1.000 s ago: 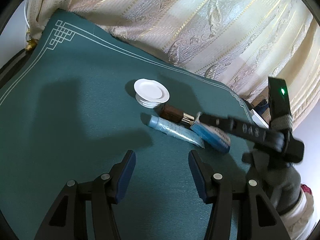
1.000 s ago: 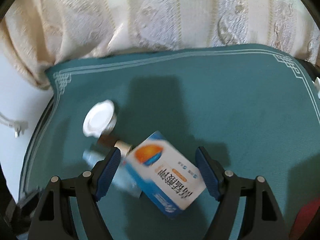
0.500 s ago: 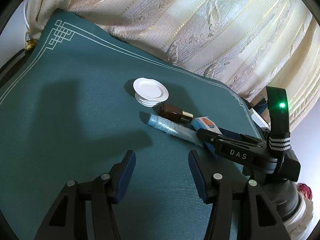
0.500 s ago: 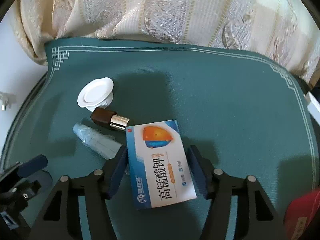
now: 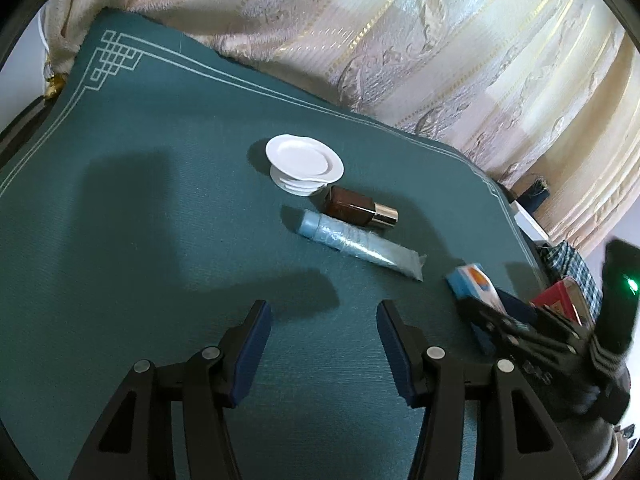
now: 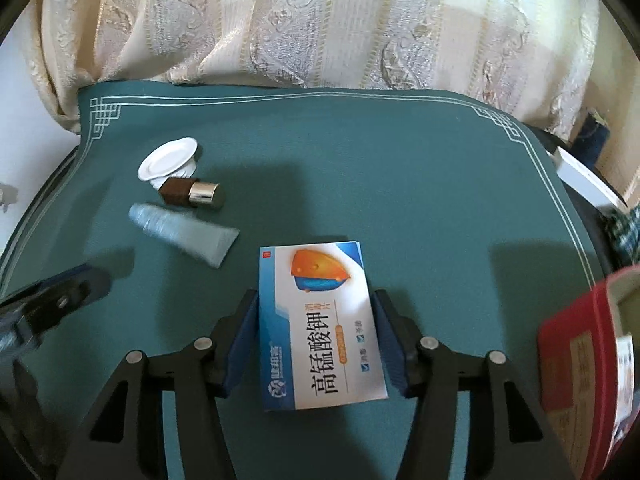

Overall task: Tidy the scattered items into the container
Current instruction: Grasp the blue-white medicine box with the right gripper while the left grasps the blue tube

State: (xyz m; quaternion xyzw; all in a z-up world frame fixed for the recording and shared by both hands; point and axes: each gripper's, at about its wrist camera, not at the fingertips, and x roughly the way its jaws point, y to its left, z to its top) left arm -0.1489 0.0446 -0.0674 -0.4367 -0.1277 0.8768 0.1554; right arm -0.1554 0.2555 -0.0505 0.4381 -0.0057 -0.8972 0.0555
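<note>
My right gripper [image 6: 316,308] is shut on a blue and white medicine box [image 6: 318,324] and holds it above the green table mat [image 6: 400,184]. The box also shows in the left wrist view [image 5: 472,280]. A white lid [image 5: 304,162], a brown bottle with a gold cap [image 5: 358,212] and a pale blue tube [image 5: 356,242] lie together on the mat; they show in the right wrist view as lid [image 6: 170,160], bottle [image 6: 190,192] and tube [image 6: 184,232]. My left gripper [image 5: 324,324] is open and empty, short of the tube.
A red container [image 6: 584,364] stands at the right edge of the mat, also in the left wrist view [image 5: 560,300]. A patterned curtain [image 6: 320,24] hangs behind the table. A white box [image 6: 584,180] lies off the mat's far right corner.
My right gripper has closed on the medicine box, squared it between the fingers and carried it right, away from the tube and bottle. The red container has come into view. The left gripper stays put.
</note>
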